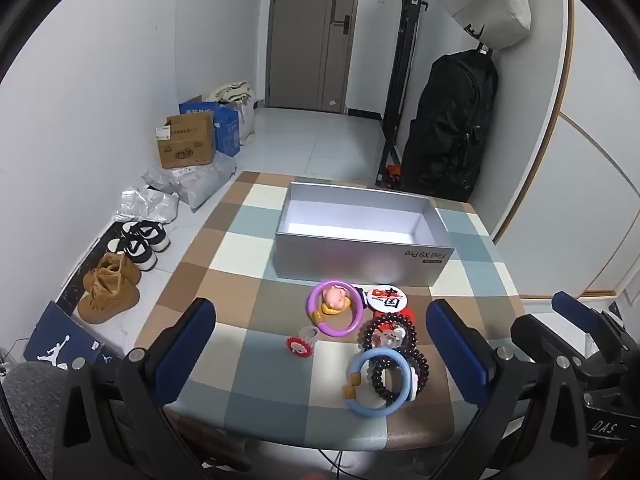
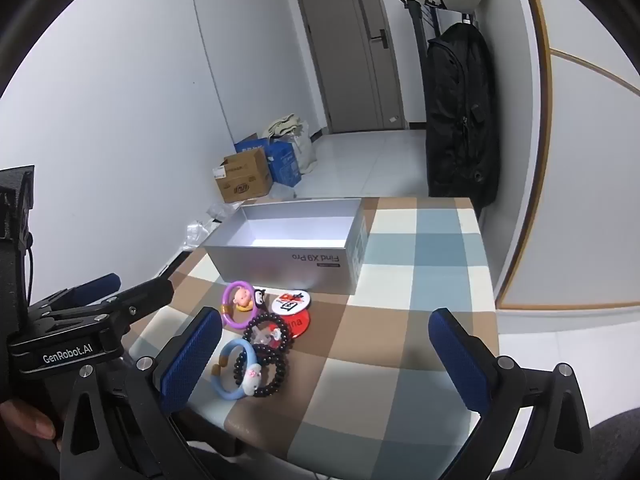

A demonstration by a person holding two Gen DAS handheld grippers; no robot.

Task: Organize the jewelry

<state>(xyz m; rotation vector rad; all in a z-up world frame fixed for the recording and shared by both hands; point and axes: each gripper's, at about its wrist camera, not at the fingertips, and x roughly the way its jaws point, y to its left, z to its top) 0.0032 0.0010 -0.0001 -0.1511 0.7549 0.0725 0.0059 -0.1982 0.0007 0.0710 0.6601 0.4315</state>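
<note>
From the left wrist, the left gripper [image 1: 320, 344] hangs above the checked tablecloth [image 1: 248, 248] with its jaws spread wide and nothing between them. The jewelry lies in a loose heap just ahead: a purple ring [image 1: 335, 308] with a small figure, a blue ring [image 1: 380, 384], dark bead bracelets [image 1: 394, 344] and a round badge [image 1: 386, 295]. Behind them sits an open grey box [image 1: 360, 232], empty, likely meant to take the pieces.

From the right wrist, the right gripper [image 2: 326, 356] is likewise wide open and holds nothing, off to the right of the heap. Which bracelets overlap is hard to tell here.
</note>
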